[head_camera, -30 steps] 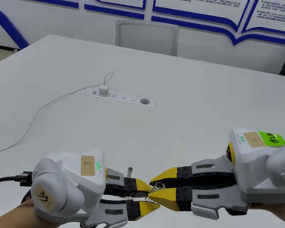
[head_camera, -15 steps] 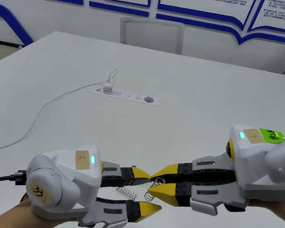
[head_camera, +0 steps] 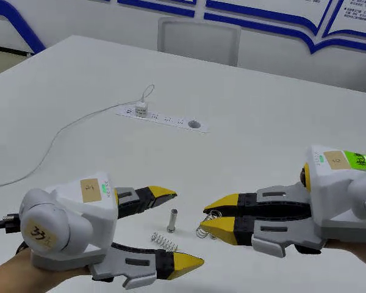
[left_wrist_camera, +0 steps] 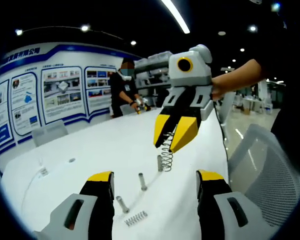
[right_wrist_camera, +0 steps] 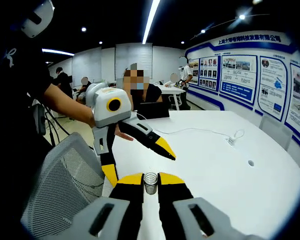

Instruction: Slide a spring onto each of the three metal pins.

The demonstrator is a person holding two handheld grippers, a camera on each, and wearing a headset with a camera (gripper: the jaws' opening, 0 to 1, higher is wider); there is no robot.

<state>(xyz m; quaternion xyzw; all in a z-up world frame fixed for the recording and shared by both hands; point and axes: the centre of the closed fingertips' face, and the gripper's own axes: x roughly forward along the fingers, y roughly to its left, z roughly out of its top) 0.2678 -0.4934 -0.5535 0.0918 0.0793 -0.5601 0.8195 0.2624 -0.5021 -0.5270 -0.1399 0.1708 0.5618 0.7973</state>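
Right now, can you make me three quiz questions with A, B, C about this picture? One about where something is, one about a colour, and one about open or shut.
1. Where does the loose spring lie?
A on the table
B on the chair
C on the power strip

2. What colour are the jaw tips?
A red
B yellow
C green

3. How are the left gripper jaws?
A shut on a pin
B shut on a spring
C open

Answers:
1 A: it lies flat on the table beside the upright pin.
2 B: the tips on both grippers are yellow.
3 C: its jaws stand wide apart, while the right gripper pinches the other spring.
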